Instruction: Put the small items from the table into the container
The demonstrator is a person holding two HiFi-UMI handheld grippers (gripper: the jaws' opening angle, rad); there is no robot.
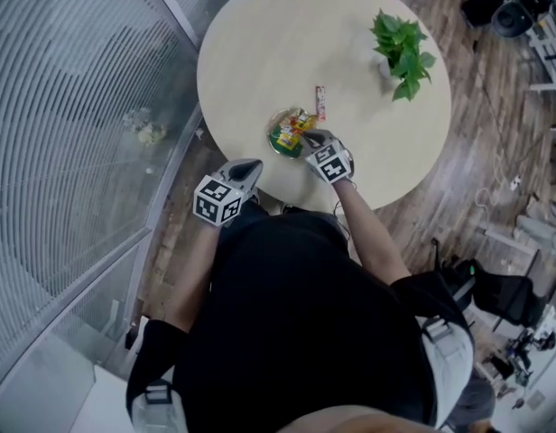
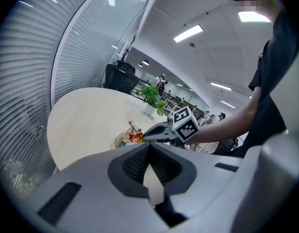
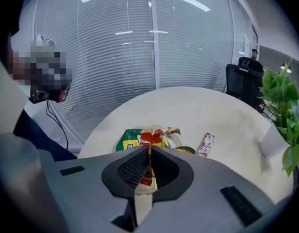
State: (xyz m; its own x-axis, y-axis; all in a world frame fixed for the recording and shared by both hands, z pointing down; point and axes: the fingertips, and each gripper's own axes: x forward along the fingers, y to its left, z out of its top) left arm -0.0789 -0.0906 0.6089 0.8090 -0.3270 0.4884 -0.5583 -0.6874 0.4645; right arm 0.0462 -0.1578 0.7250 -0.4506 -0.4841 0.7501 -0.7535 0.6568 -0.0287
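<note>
- Small items: several bright snack packets point(image 1: 291, 132) piled in the container point(image 1: 276, 142), which sits on the round pale table point(image 1: 287, 34) near the edge closest to the person
- in the right gripper view the pile point(image 3: 140, 137) shows green, red and yellow wrappers, heaped above the container rim point(image 3: 188, 150)
- one more small item, a red and white packet point(image 1: 320, 103), lies flat on the table just beside the container, on its far side, not inside; also seen at point(image 3: 206, 145) and point(image 2: 134, 126)
- right gripper point(image 1: 307, 139) is at the near right rim of the container, tips pointing down into the pile
- its jaws are clamped together on a thin red and yellow wrapper point(image 3: 147, 178), pinched between the pads at point(image 3: 149, 152)
- whether that wrapper is lifted clear of the pile is unclear
- left gripper point(image 1: 254, 165) is at the near table edge, left of the container and apart from it, touching no item
- its jaws are closed with nothing between them point(image 2: 148, 147); past them the left gripper view shows the right gripper point(image 2: 145, 136) at the container point(image 2: 118, 141)
- potted green plant point(image 1: 400, 48) in a white pot stands on the far right of the table, well apart from the container
</note>
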